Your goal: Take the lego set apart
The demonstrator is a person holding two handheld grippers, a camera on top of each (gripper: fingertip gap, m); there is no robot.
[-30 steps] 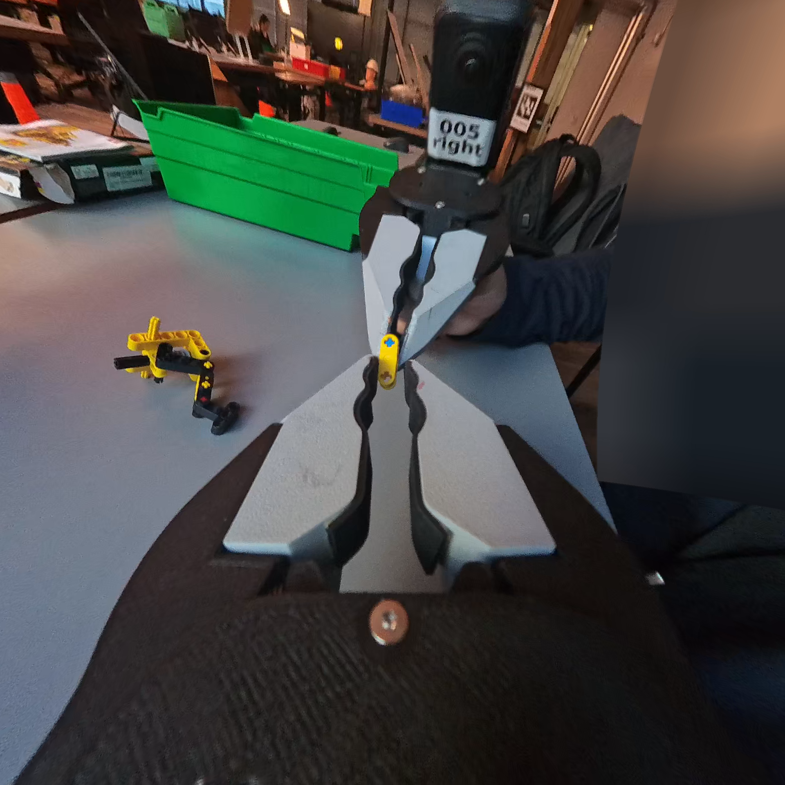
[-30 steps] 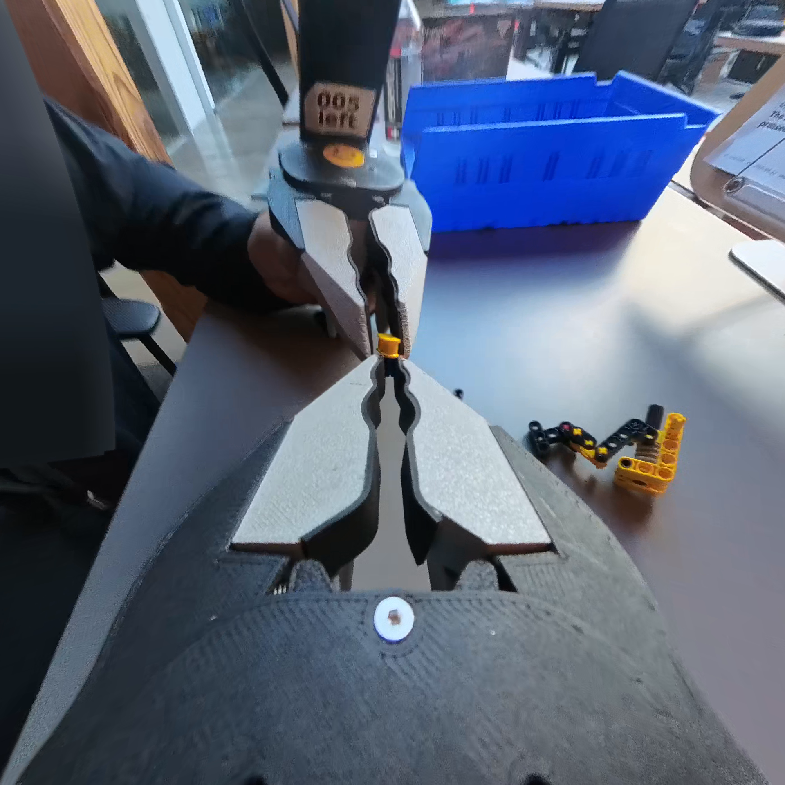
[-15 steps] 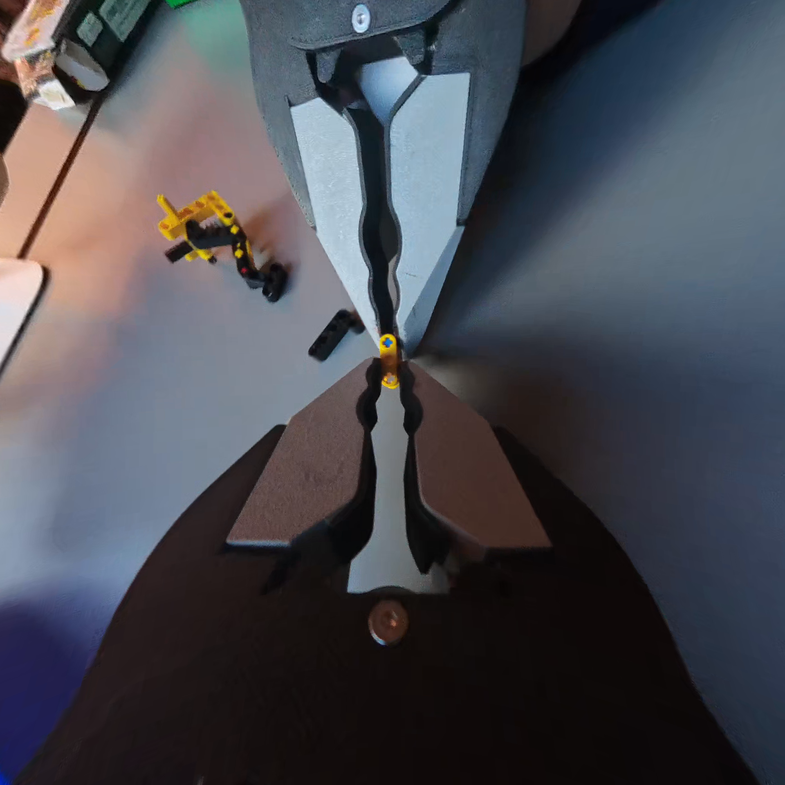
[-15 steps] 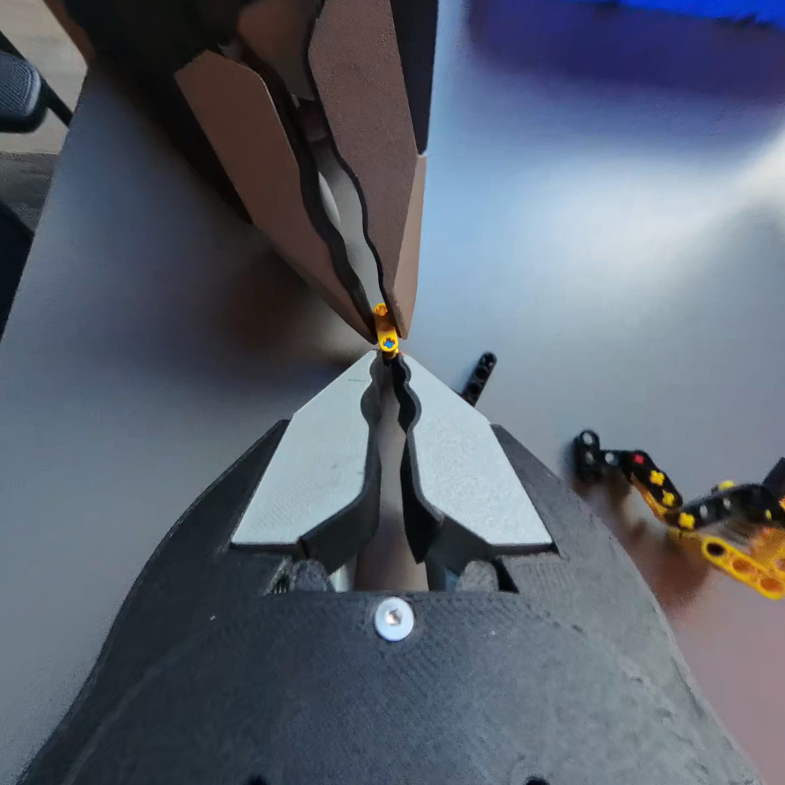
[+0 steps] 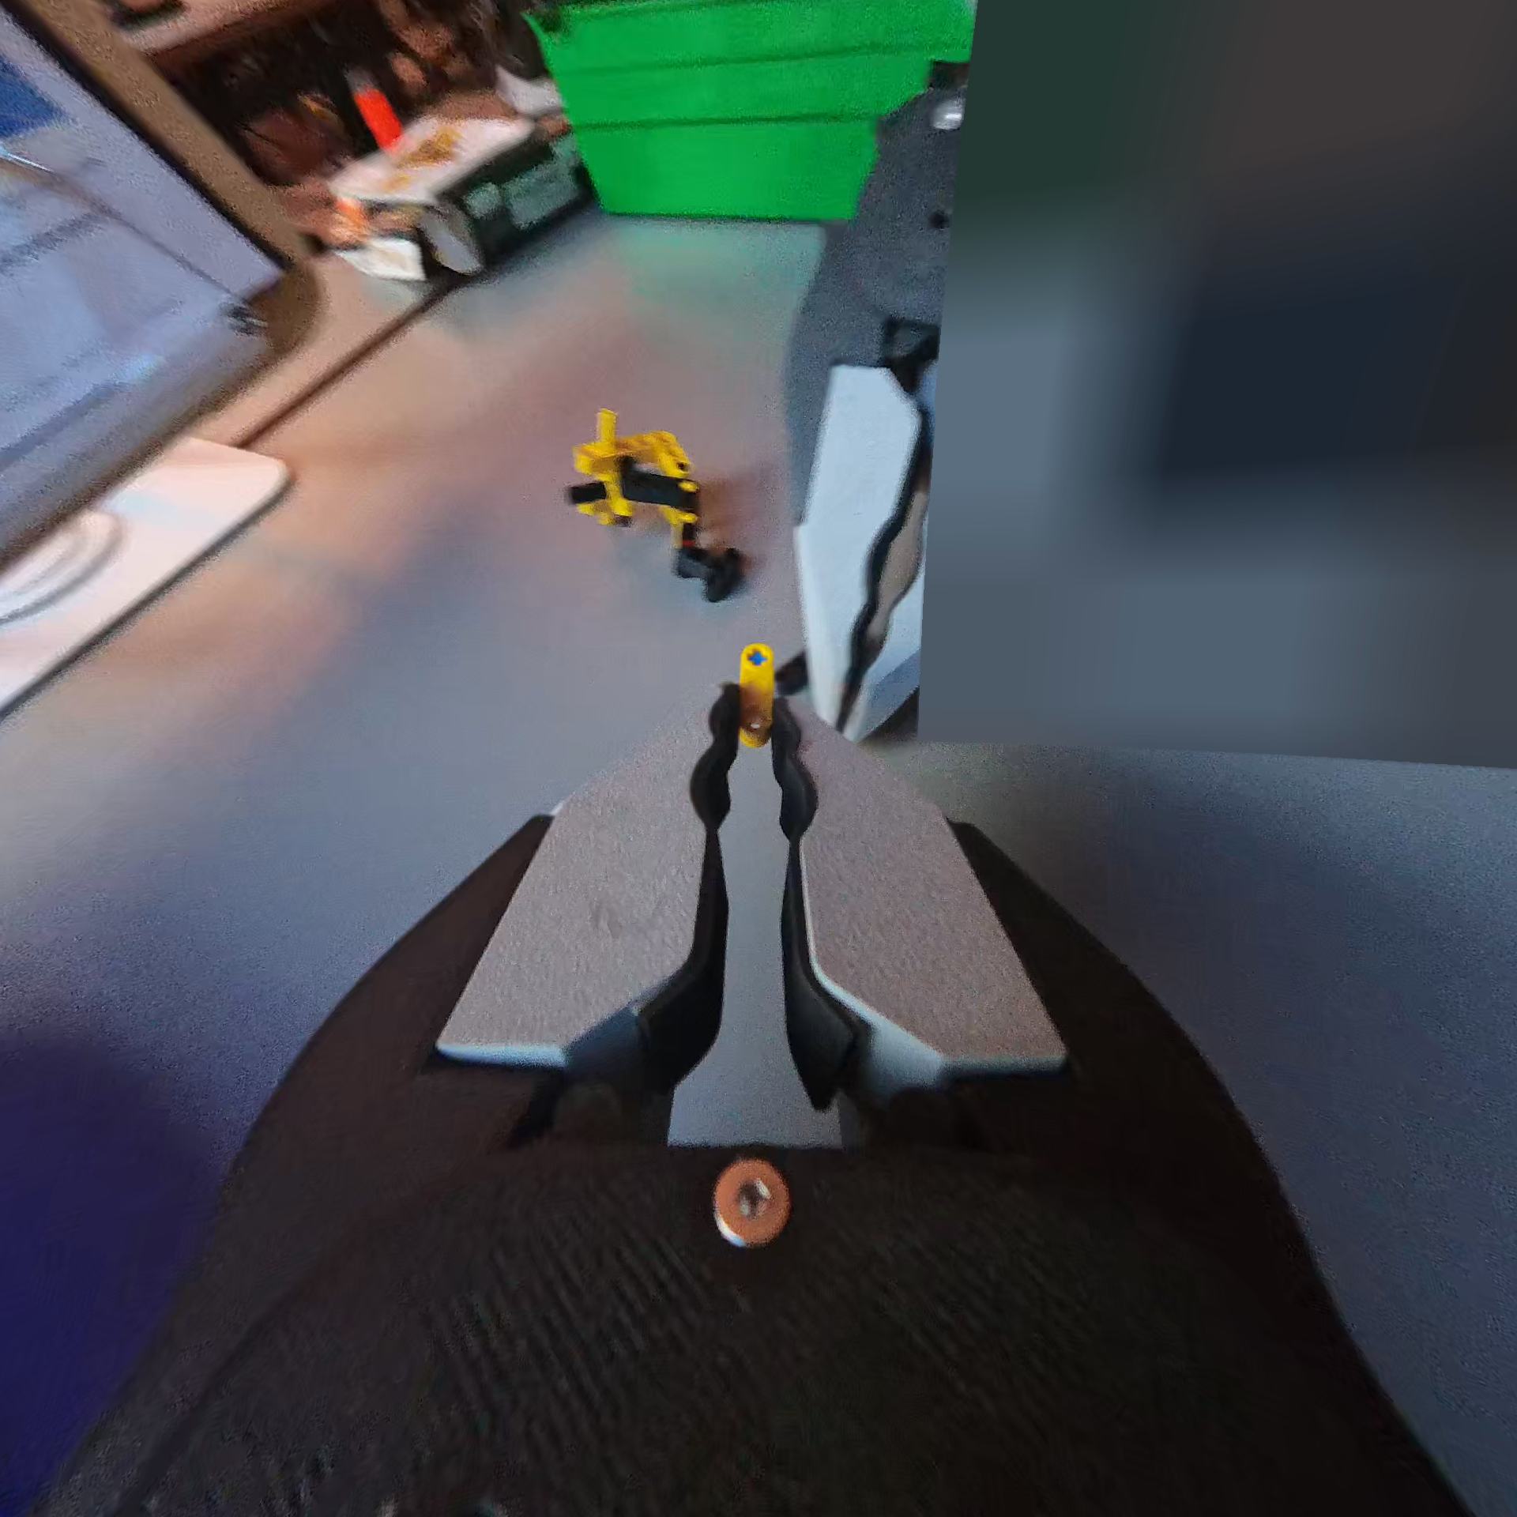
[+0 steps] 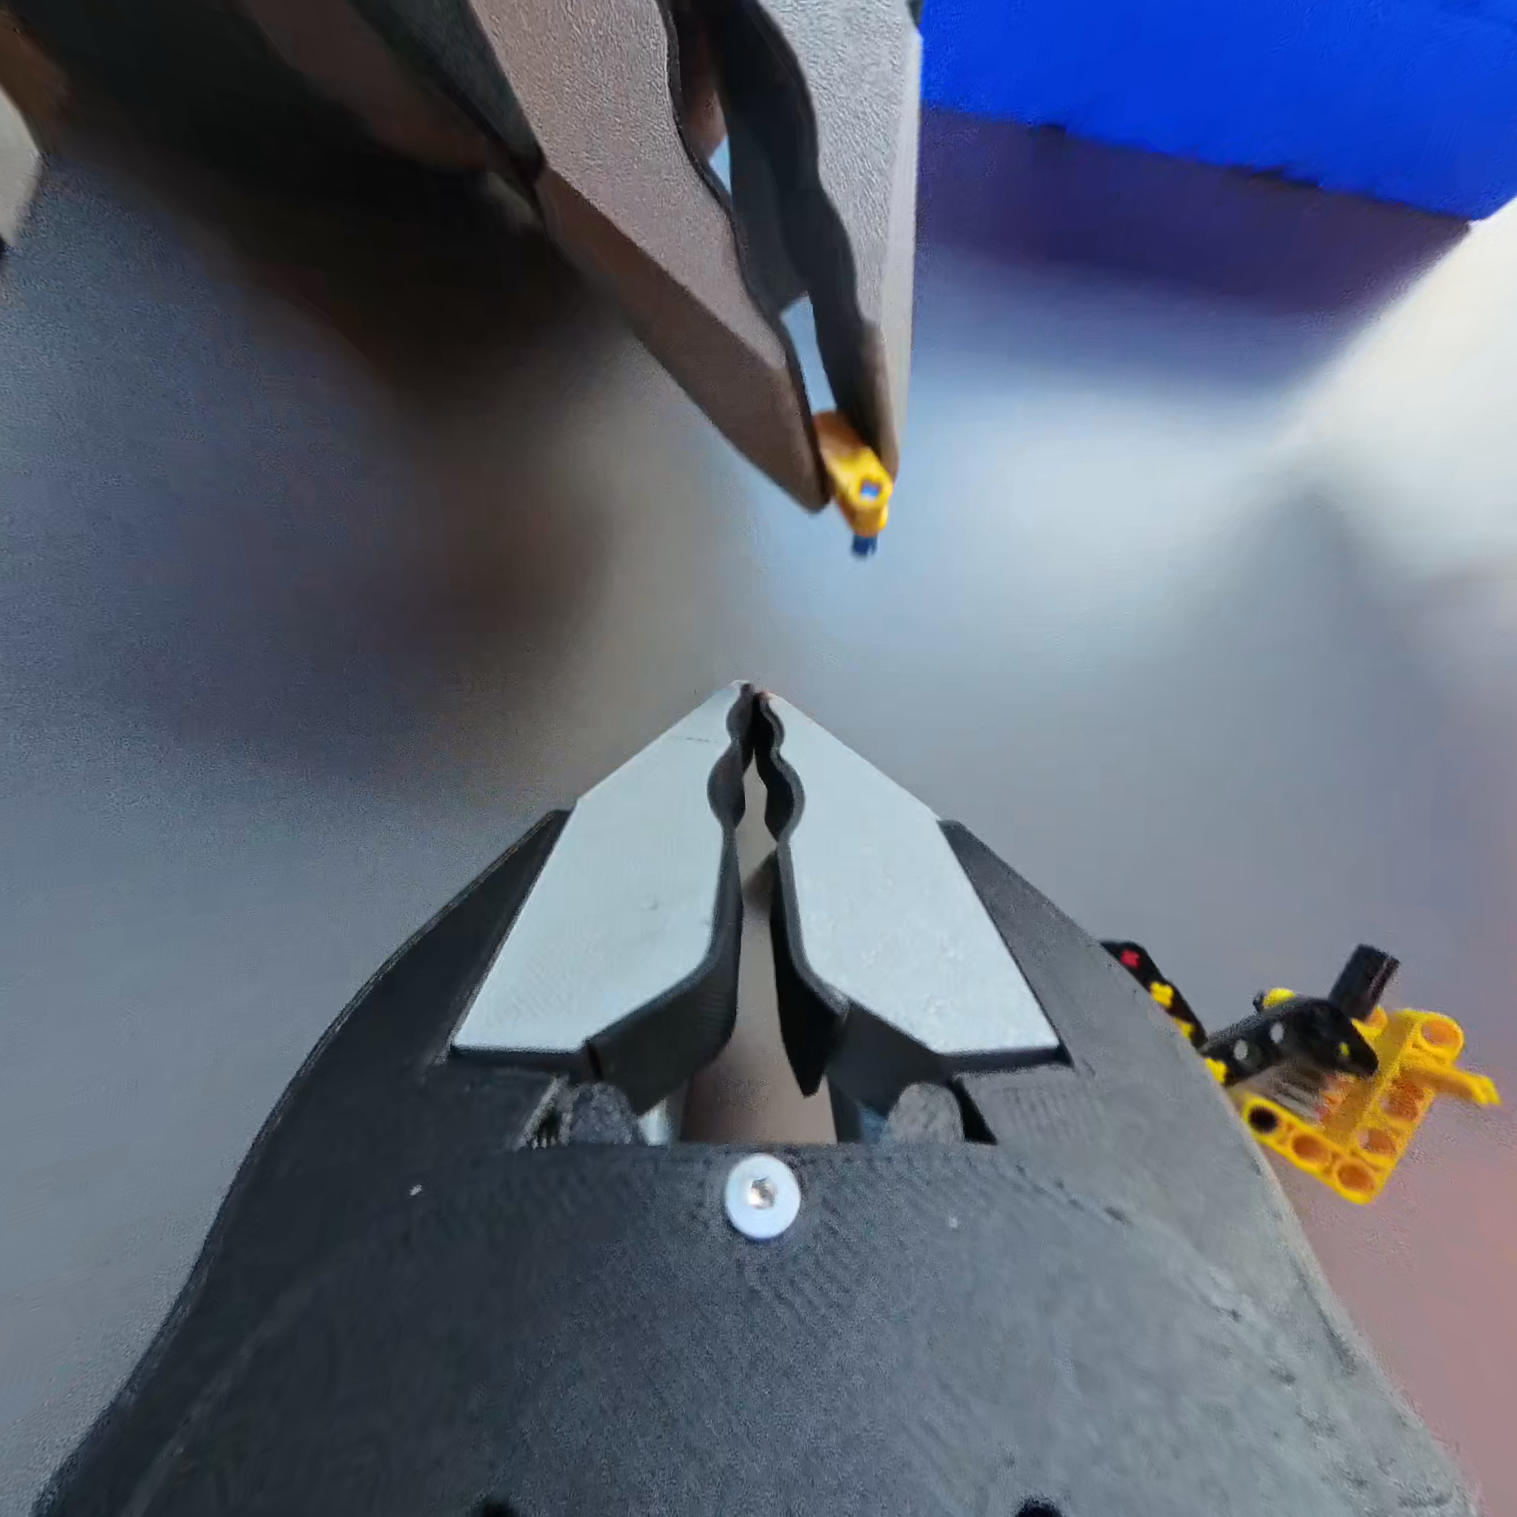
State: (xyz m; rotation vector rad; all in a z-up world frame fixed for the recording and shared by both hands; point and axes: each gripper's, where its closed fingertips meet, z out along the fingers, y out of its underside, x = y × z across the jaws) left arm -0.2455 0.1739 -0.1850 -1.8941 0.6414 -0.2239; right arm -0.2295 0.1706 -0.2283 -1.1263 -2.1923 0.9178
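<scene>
My left gripper (image 5: 753, 716) is shut on a small yellow lego link (image 5: 755, 689) with a blue pin in its free end; the link sticks out past the tips. In the right wrist view the left gripper (image 6: 850, 480) comes in from the top with the link (image 6: 858, 484). My right gripper (image 6: 751, 698) is shut and empty, a short gap away from the link; it shows at the right of the left wrist view (image 5: 854, 714). The rest of the yellow and black lego set (image 5: 648, 492) lies on the grey table (image 5: 410, 698), also at the right edge (image 6: 1313, 1075).
A green bin (image 5: 739, 107) stands at the far side of the table, with a printed box (image 5: 460, 189) to its left. A blue bin (image 6: 1231, 98) stands on the other side. A white flat pad (image 5: 123, 533) lies at the left. A small black piece (image 5: 790, 673) lies near the gripper tips. The tips of one gripper are about 5 cm away from the tips of the other.
The two grippers held the yellow link tip to tip; now they are apart. The link stays in my left gripper and my right gripper has come off it.
</scene>
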